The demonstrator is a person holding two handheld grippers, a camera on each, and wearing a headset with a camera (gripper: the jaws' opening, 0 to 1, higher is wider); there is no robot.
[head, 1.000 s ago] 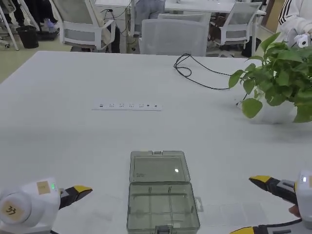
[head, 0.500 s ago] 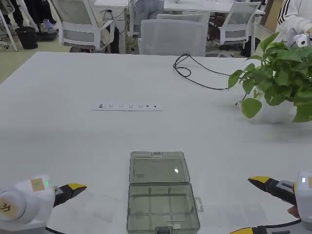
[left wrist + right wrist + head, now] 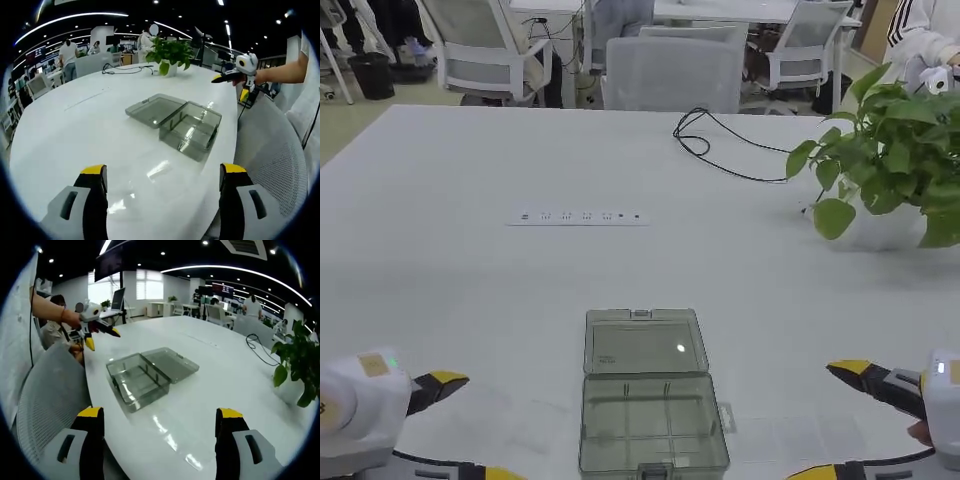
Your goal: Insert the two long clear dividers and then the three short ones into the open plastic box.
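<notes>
The smoky clear plastic box (image 3: pixel 653 436) lies open near the table's front edge, its lid (image 3: pixel 645 341) folded flat behind it. Faint clear flat pieces (image 3: pixel 790 436) lie on the table right of the box; they are hard to make out. My left gripper (image 3: pixel 480 428) hovers open at the lower left, well clear of the box. Right of the box, my right gripper (image 3: pixel 828 420) is open and holds nothing. The left gripper view looks between its yellow-tipped jaws at the box (image 3: pixel 192 125) and the right gripper (image 3: pixel 230 87). The right gripper view has the box (image 3: pixel 137 377) and the left gripper (image 3: pixel 103 340).
A white power strip (image 3: pixel 580 217) lies mid-table. A black cable (image 3: pixel 720 145) loops at the back, and a potted plant (image 3: pixel 895 165) stands at the right. Grey office chairs (image 3: pixel 670 70) line the far edge. A mesh chair back (image 3: pixel 47 405) sits close to me.
My left gripper has drawn back to the left, farther from the box. The right gripper and the box have stayed where they were.
</notes>
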